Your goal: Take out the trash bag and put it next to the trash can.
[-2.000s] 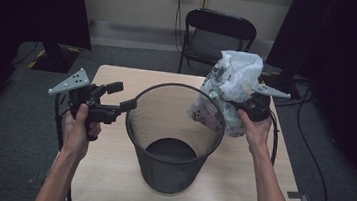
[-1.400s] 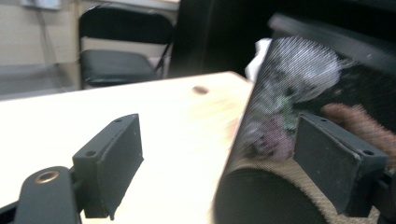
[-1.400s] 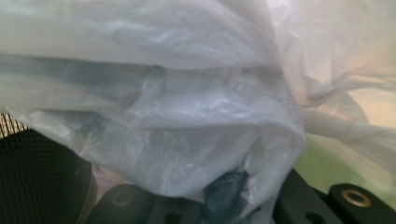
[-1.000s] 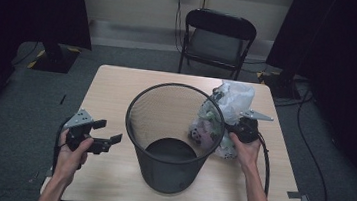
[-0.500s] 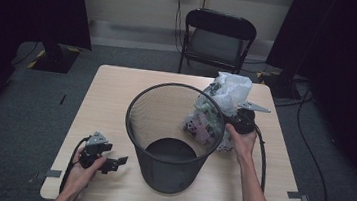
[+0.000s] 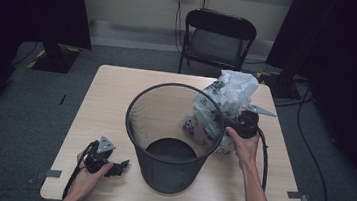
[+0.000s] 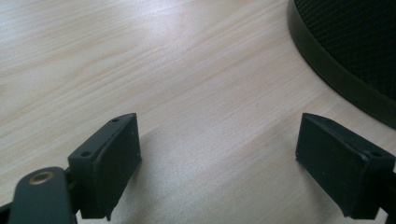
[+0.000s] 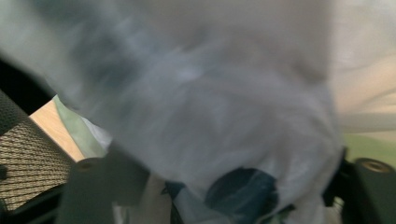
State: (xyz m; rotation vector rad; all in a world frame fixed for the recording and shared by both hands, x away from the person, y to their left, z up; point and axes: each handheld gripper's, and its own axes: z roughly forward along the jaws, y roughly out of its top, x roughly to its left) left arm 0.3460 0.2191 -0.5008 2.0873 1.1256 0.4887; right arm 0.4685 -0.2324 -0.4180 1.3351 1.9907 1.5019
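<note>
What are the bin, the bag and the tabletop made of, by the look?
Bin: black metal wire mesh, probably; see-through weave with a solid band at the base.
Bag: thin translucent plastic film, crinkled, its contents showing through; held at the right claw.
Tabletop: light wood or wood-look laminate, matte, fine straight grain; which one I cannot tell.

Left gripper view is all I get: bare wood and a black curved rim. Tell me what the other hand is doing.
Observer: The right gripper holds a full plastic bag against the far right side of the bin.
Operator: Say whether the bag is inside the bin.
Observer: No, it sits outside the mesh wall, above the table.
Operator: Report what's in the bin.
Observer: Just its dark floor shows in the high view.
Operator: Give me my own gripper's place.
Observer: The left gripper lies low on the table's near left, jaws apart, pointing at the bin's base.
</note>
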